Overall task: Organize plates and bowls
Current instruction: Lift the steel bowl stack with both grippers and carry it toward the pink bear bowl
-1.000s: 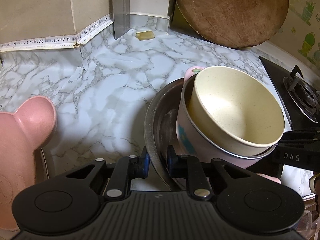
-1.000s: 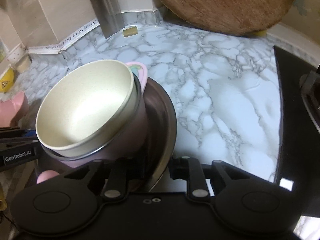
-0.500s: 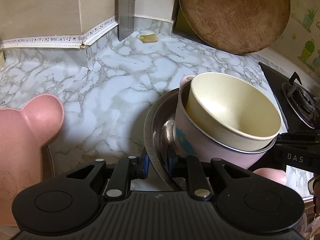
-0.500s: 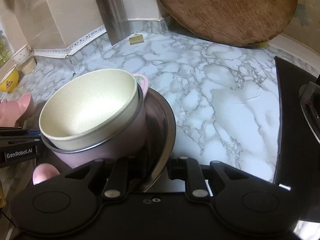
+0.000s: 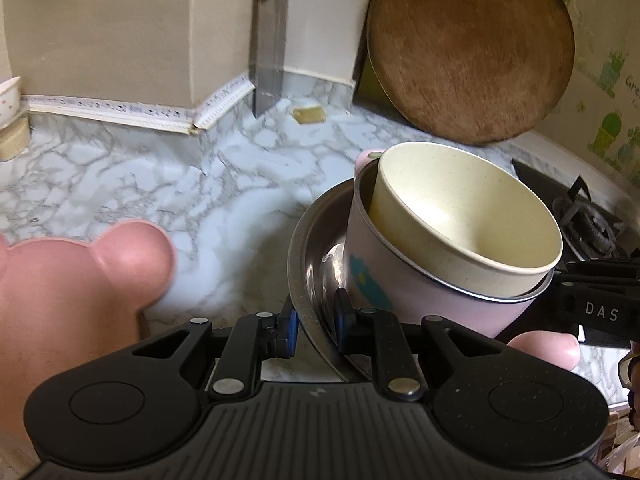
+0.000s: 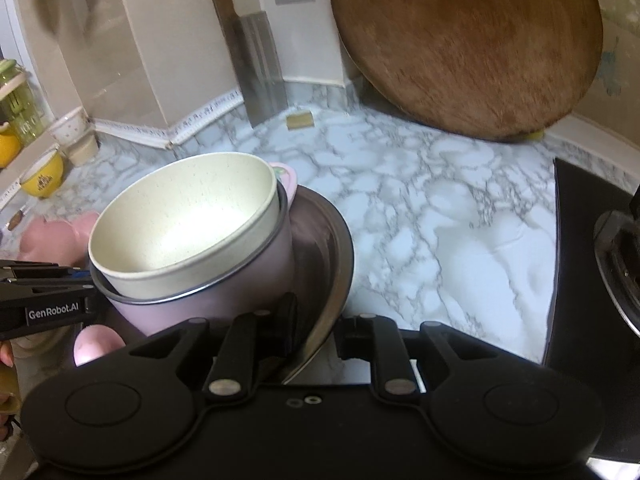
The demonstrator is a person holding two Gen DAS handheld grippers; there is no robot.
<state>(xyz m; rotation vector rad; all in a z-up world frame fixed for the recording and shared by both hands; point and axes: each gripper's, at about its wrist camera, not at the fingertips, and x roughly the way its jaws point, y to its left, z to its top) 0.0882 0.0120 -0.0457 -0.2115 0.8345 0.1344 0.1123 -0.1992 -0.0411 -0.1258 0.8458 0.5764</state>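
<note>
A cream bowl (image 5: 472, 216) sits nested in a pink cup-bowl (image 5: 400, 296), which stands tilted on a steel plate (image 5: 316, 256) held above the marble counter (image 5: 224, 200). The left gripper (image 5: 314, 322) pinches the plate's near rim; the right gripper (image 6: 316, 326) clamps its opposite edge, jaws narrowed. A pink bear-shaped plate (image 5: 80, 276) lies left, seemingly apart. Open counter stretches ahead to a wooden board (image 6: 468, 44).

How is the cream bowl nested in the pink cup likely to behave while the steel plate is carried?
The cream bowl sits tilted and loose in the pink cup, so it may shift. The shiny steel plate looks slick, and only its rim is pinched by each tool, so the cup could slide.
</note>
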